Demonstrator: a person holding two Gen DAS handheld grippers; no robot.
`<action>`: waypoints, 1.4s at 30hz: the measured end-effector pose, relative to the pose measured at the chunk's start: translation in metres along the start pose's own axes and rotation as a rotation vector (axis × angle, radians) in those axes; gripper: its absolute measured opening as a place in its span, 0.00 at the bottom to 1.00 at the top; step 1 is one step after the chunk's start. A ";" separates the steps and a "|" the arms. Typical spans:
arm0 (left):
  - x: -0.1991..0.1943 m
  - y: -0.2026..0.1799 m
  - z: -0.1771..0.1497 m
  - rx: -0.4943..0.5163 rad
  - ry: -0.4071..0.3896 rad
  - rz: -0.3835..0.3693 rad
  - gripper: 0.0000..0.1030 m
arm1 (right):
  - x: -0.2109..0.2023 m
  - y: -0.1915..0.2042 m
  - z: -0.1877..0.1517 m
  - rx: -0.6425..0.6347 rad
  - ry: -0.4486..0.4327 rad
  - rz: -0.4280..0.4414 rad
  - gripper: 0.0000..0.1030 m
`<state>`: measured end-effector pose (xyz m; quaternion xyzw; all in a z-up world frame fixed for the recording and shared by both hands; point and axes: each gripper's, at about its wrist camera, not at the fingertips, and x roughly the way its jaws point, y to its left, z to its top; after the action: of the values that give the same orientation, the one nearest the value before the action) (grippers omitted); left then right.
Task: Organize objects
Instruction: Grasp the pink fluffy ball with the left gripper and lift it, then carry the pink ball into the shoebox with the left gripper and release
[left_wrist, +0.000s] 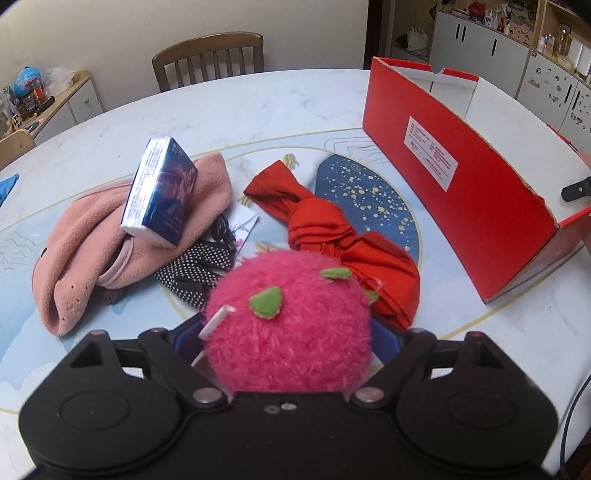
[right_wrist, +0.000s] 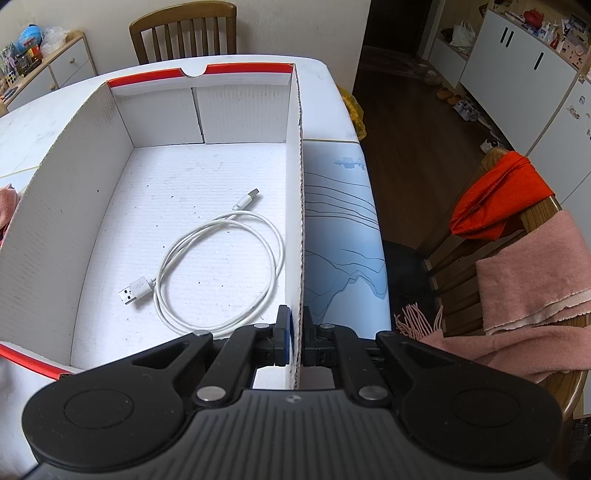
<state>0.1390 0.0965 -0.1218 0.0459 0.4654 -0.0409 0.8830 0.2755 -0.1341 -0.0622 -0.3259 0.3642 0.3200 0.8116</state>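
A pink plush (left_wrist: 290, 321) is pinched in the left gripper (left_wrist: 291, 343) above the bench's (left_wrist: 258, 110) near edge, while the box's (right_wrist: 300, 221) right wall is clamped by the right gripper (right_wrist: 296, 339), a cable (right_wrist: 218, 266) lying inside.

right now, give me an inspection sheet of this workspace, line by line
Surface: white marble-look table with a blue patterned mat.
Job's things: pink plush ball; red box open, white inside.
Clutter: pink fleece hat, blue carton leaning on it, knotted red cloth, polka-dot fabric.
Grippers: left gripper shut on the plush ball; right gripper clamped on the box's side wall.
Cables: white USB cable coiled inside the box; black cable by the hat.
Surroundings: wooden chair, cabinets, draped pink scarf.
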 end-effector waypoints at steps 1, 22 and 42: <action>0.000 -0.001 0.001 0.001 0.000 0.003 0.82 | 0.000 0.000 0.000 0.000 0.000 0.000 0.04; -0.058 -0.019 0.036 -0.002 -0.073 -0.004 0.77 | -0.001 -0.001 0.000 -0.017 0.000 0.010 0.04; -0.065 -0.100 0.124 0.126 -0.204 -0.129 0.77 | 0.000 -0.004 0.000 -0.029 -0.003 0.040 0.03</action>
<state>0.1917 -0.0156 -0.0025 0.0668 0.3716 -0.1313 0.9166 0.2785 -0.1366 -0.0608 -0.3298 0.3648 0.3421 0.8007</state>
